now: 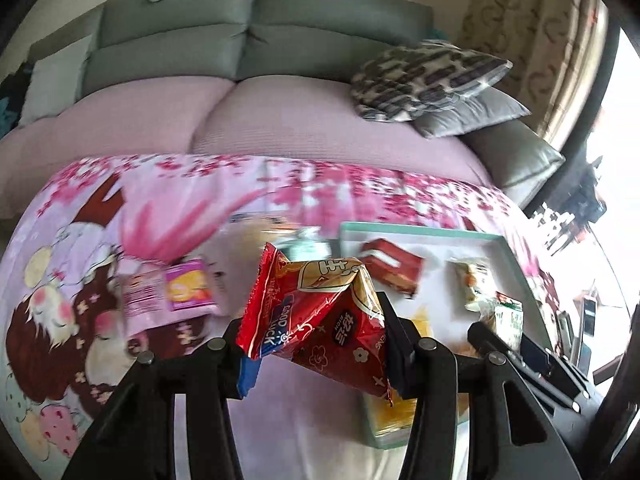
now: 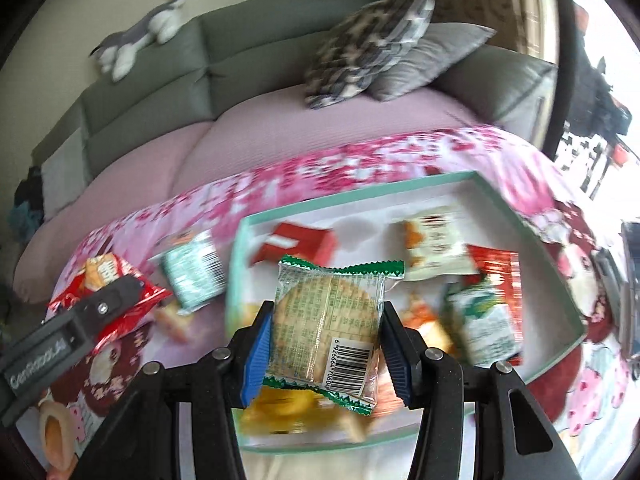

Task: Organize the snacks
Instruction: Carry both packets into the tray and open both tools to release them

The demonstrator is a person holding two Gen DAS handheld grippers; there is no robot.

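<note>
Glossy floral tablecloth; left tongs clamping crinkled red packet; right tongs clamping square cracker pack

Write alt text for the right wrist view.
The right gripper clamps a green-edged clear cracker packet above a teal-rimmed tray of snacks on a pink floral cloth. A grey sofa stands behind.

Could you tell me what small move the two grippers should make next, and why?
Probably lower the right gripper and release its cracker pack into the tray: it is already over the tray, where other snacks lie. The left gripper, holding the red packet, can follow.
</note>
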